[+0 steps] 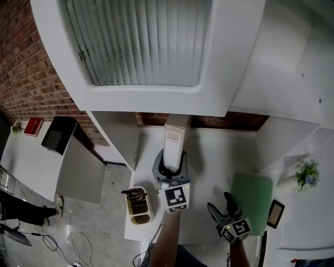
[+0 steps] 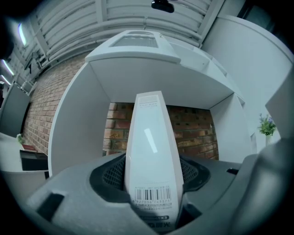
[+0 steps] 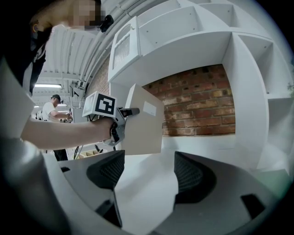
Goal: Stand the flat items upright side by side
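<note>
Flat box (image 1: 176, 140) upright in left tongs' (image 1: 171, 166) grip; right tongs (image 1: 219, 202) open, empty, nearby.

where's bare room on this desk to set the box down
Bare white desktop lies between the box in the left gripper and the green mat, back to the brick wall. Crowded at the front left, by the organiser tray.

Red brick wall (image 1: 31, 78), at left and behind the alcove. White shelving unit (image 1: 245, 41), open compartments (brick shows through its back). White tabletop (image 1: 219, 156). Grey floor (image 1: 112, 219) with loose cables (image 1: 52, 240). Pale ribbed ceiling (image 2: 124, 13), strip light (image 3: 48, 86).
</note>
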`<state>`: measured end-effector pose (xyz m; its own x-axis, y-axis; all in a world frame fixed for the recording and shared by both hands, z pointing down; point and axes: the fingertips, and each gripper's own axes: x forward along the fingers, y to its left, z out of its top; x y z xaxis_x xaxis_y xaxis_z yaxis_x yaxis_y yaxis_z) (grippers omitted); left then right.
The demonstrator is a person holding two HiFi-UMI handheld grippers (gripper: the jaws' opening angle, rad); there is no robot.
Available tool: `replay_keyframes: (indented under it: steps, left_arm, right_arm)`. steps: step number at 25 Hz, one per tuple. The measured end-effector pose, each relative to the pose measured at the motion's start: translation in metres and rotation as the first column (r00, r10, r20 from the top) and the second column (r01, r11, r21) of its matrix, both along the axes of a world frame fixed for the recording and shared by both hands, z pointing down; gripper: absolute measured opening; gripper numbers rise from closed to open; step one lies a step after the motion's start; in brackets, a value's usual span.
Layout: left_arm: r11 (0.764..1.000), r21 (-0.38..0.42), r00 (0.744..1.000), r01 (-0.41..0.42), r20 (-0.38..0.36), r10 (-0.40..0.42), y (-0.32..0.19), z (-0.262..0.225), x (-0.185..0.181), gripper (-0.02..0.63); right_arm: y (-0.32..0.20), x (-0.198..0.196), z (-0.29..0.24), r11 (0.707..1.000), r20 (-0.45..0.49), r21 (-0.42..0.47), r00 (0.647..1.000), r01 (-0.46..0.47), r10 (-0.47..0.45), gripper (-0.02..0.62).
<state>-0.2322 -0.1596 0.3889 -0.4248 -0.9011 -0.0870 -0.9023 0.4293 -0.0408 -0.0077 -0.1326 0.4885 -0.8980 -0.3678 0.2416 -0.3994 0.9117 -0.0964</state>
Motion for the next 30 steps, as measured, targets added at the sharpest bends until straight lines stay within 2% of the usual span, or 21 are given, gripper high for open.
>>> replay_keyframes:
  steps: [16, 22, 30]
  left_arm:
    - [0.999, 0.033, 0.998, 0.036, 0.045, -0.038, -0.037, 0.013, -0.016, 0.267]
    - [0.999, 0.022, 0.996, 0.034, 0.077, -0.036, -0.038, 0.016, -0.009, 0.27]
    - [0.999, -0.022, 0.997, 0.035, 0.072, -0.034, -0.031, 0.028, -0.004, 0.273]
  right_arm:
    - [0.0, -0.017, 0.013, 0.999, -0.027, -0.037, 0.999, 0.023, -0.024, 0.331]
    - [0.002, -0.019, 0.014, 0.999, -0.034, -0.022, 0.999, 0.034, -0.035, 0.331]
    - [0.006, -0.018, 0.016, 0.999, -0.034, -0.031, 0.999, 0.025, -0.026, 0.331]
